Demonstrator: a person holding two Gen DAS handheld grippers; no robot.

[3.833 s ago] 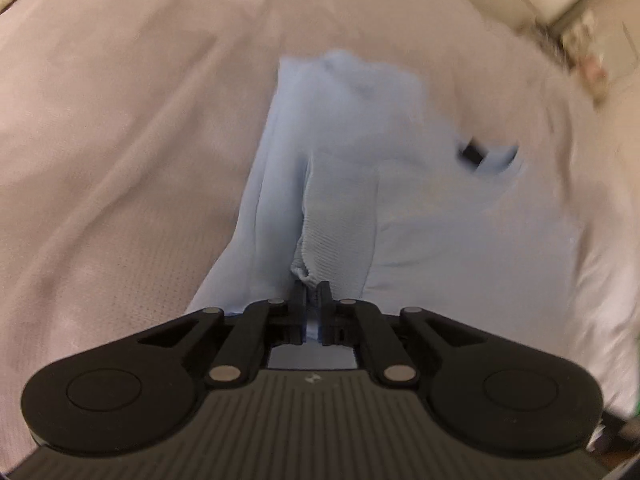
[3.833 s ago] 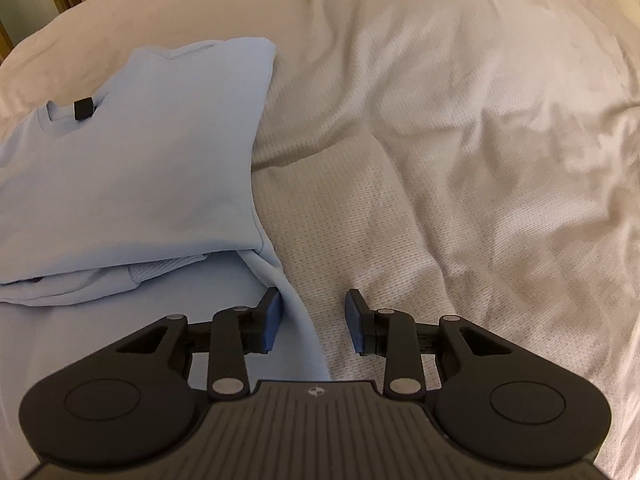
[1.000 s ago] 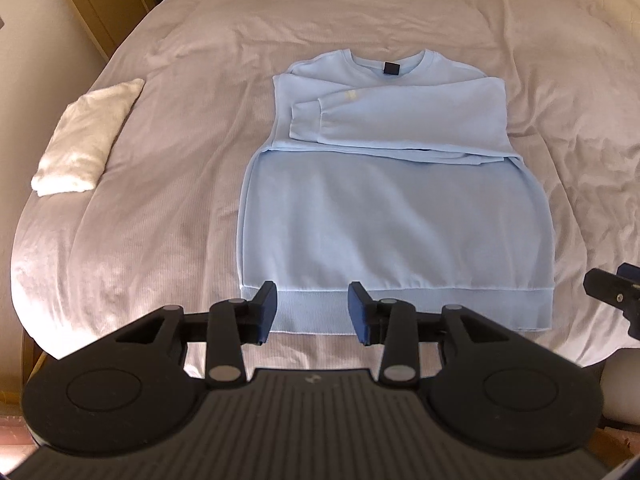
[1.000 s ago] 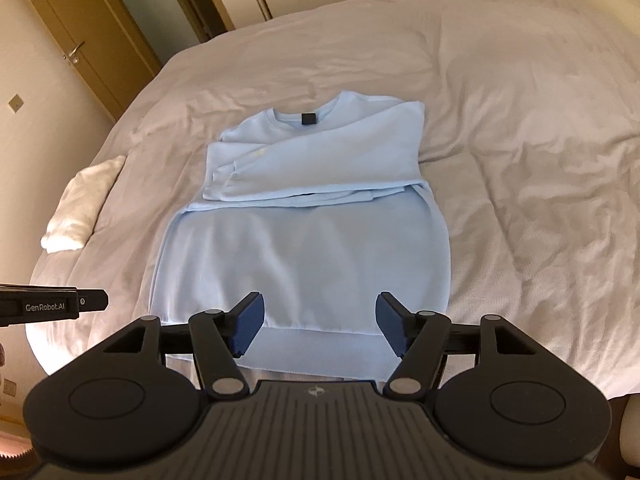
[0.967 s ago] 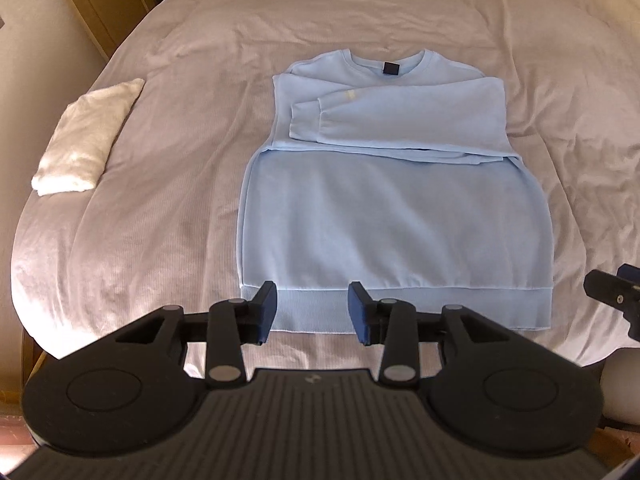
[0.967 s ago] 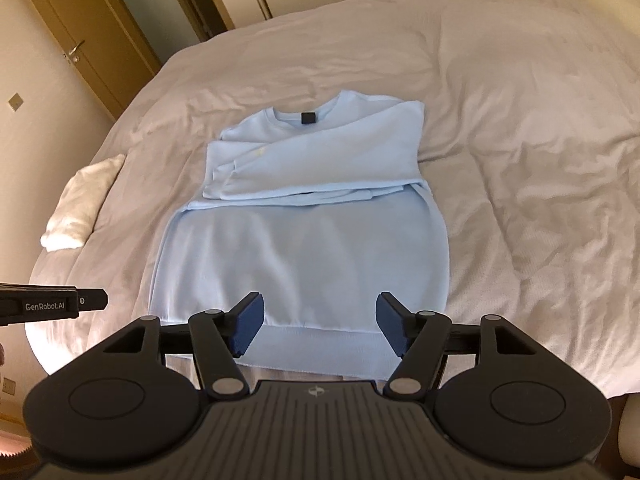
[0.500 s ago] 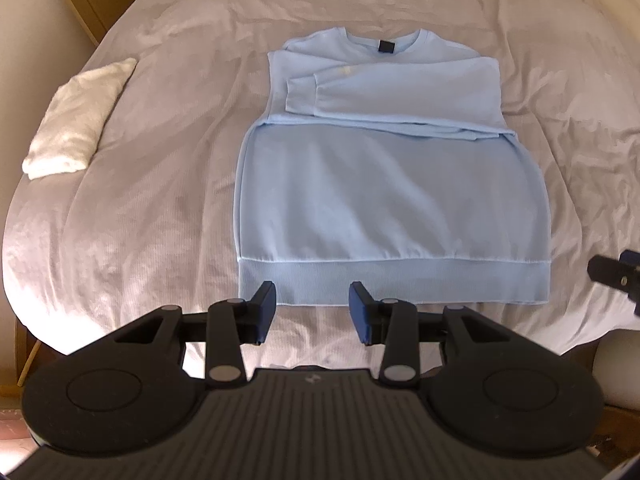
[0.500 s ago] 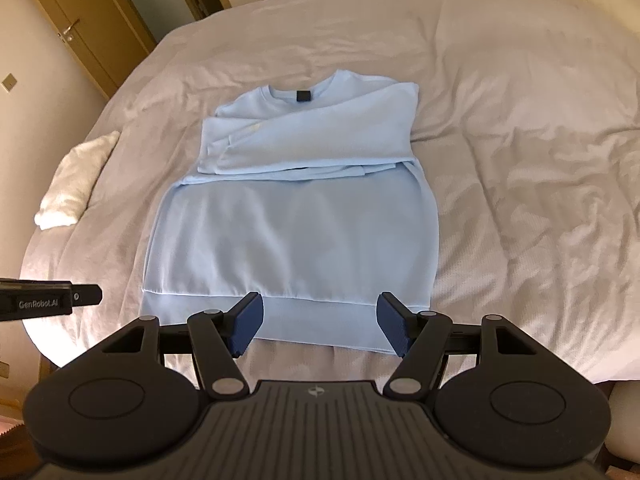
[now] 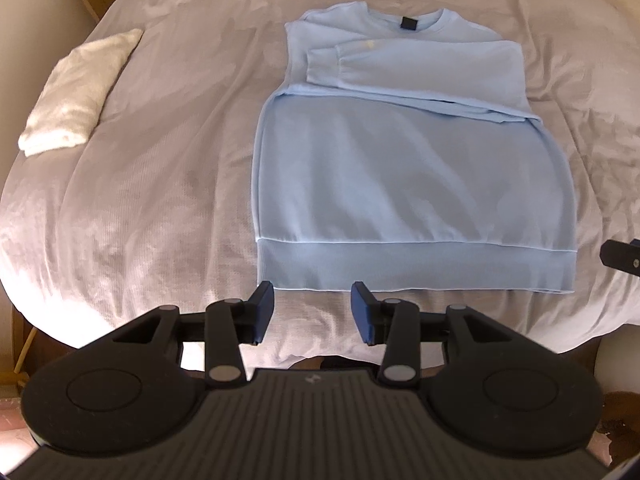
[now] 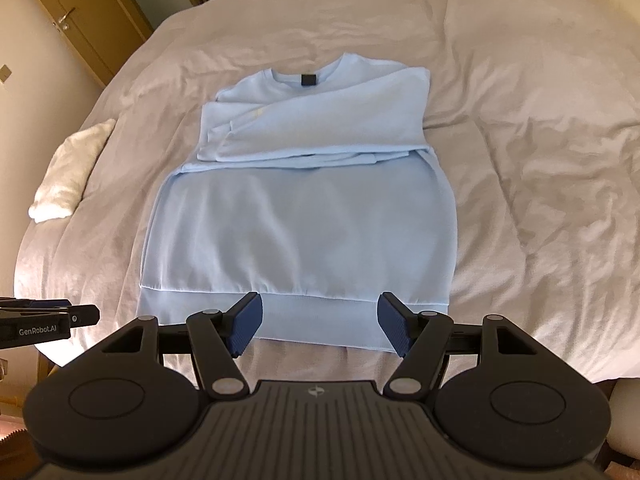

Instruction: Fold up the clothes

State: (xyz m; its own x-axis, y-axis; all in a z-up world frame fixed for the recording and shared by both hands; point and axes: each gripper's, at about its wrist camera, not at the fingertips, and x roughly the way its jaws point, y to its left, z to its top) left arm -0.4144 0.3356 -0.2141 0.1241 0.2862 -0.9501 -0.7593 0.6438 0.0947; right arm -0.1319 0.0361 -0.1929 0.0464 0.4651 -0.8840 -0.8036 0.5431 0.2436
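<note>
A light blue sweatshirt [image 9: 404, 176] [image 10: 304, 224] lies flat on the bed, collar away from me, both sleeves folded across the chest. Its ribbed hem [image 9: 416, 266] [image 10: 312, 318] faces me. My left gripper [image 9: 312, 312] stands open just short of the hem's left corner, nothing between its fingers. My right gripper [image 10: 320, 326] is open wide, its fingertips over the hem's right half, holding nothing. The right gripper's tip [image 9: 620, 256] shows at the right edge of the left wrist view; the left gripper's body [image 10: 44, 322] shows at the left edge of the right wrist view.
The bed [image 9: 152, 184] [image 10: 540, 200] has a wrinkled pale cover. A folded white cloth [image 9: 78, 90] [image 10: 70, 168] lies near its left edge. A wooden door [image 10: 68, 16] stands beyond the bed at the upper left. The bed's near edge drops to the floor below the grippers.
Both grippers have come down and forward toward the sweatshirt's hem, which now looks larger and closer. Both stay open. The sweatshirt has not moved.
</note>
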